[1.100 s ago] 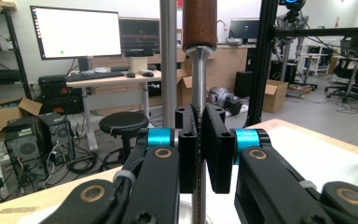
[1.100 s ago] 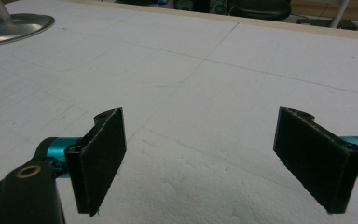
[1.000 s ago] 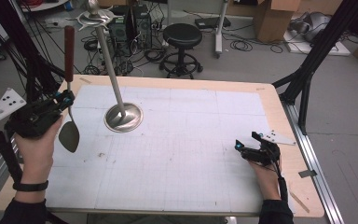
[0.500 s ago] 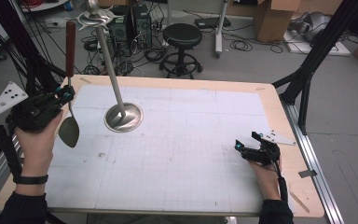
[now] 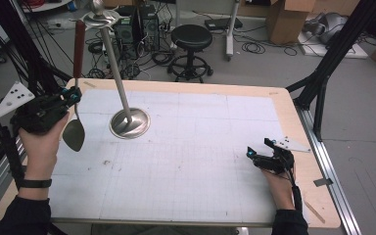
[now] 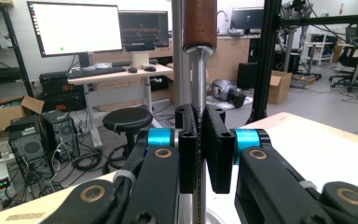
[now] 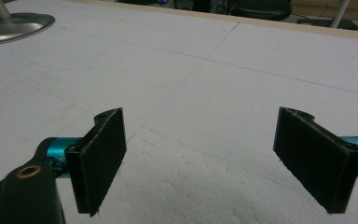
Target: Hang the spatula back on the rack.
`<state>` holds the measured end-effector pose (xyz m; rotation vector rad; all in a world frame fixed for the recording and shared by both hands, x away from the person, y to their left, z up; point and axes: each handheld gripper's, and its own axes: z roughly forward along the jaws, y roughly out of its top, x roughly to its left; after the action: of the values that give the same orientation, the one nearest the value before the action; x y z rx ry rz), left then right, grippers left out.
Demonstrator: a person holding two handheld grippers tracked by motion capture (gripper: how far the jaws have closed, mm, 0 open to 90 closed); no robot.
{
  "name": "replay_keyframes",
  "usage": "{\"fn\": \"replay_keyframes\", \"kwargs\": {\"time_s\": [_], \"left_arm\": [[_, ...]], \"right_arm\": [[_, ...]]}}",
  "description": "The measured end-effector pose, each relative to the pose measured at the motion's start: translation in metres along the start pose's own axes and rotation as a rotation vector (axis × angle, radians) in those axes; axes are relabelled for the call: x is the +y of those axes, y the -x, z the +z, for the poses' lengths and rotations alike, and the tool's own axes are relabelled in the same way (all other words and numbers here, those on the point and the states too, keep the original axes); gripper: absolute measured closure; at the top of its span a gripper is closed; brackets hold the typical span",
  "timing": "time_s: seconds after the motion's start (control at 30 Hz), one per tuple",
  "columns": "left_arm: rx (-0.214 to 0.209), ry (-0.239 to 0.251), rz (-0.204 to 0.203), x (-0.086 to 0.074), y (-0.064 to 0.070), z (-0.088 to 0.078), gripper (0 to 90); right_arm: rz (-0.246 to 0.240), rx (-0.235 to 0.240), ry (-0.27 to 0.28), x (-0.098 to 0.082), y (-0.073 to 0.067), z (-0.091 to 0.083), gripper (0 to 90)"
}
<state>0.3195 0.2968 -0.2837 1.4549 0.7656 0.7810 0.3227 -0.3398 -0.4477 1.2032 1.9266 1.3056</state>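
Spoon point(image 5: 74, 117): held upright in my left tongs point(image 5: 73, 94), at about 9 o'clock on the worktop point(image 5: 200, 161). Bowl hangs downward, just off the white surface by the left edge; brown handle rises straight up past the tongs. In the left gripper view the steel shaft point(image 6: 197, 84) stands between my two black pads point(image 6: 218, 149), which are pressed together on it, with the brown grip point(image 6: 199, 23) above. My left hand point(image 5: 41, 142) carries the tongs level, pointing to 3 o'clock.

Stand point(image 5: 129, 122): round metal base resting on the worktop at about 10 o'clock, near the spoon's bowl but apart from it. A thin pole leans up from the base toward 11 o'clock and ends in a flat top with a knob point(image 5: 98, 7).

Right tongs point(image 5: 254, 155): at about 4 o'clock, near the right edge, held low over the worktop by my right hand point(image 5: 279, 178). In the right gripper view the two pads point(image 7: 103, 149) stand wide apart with nothing between them, only bare white surface beneath. Stand base point(image 7: 14, 25) shows far off at 10 o'clock in that view.

Stool point(image 5: 192, 36): on the floor beyond the worktop, at 12 o'clock.
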Motion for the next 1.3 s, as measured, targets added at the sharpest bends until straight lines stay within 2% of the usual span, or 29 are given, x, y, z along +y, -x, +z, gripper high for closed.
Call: {"fn": "replay_keyframes", "kwargs": {"time_s": [0.27, 0.4, 0.5, 1.17, 1.3], "left_arm": [[-0.010, 0.009, 0.021, -0.002, -0.003, 0.010, 84.4], [0.001, -0.009, 0.047, -0.005, -0.001, 0.017, 84.4], [0.006, -0.008, 0.045, -0.005, 0.000, 0.019, 84.3], [0.120, -0.075, 0.095, -0.005, 0.012, 0.046, 84.3], [0.114, -0.081, 0.091, -0.006, 0.013, 0.051, 84.0]], "right_arm": [[-0.002, 0.000, -0.001, 0.000, 0.000, 0.000, 16.2], [-0.002, 0.000, 0.000, 0.000, 0.000, 0.000, 16.3], [-0.004, 0.000, 0.000, 0.000, 0.000, 0.000, 16.3], [0.000, 0.000, -0.004, 0.000, -0.001, 0.000, 16.4], [-0.002, 0.001, -0.005, 0.000, 0.000, 0.000, 16.4]]}}
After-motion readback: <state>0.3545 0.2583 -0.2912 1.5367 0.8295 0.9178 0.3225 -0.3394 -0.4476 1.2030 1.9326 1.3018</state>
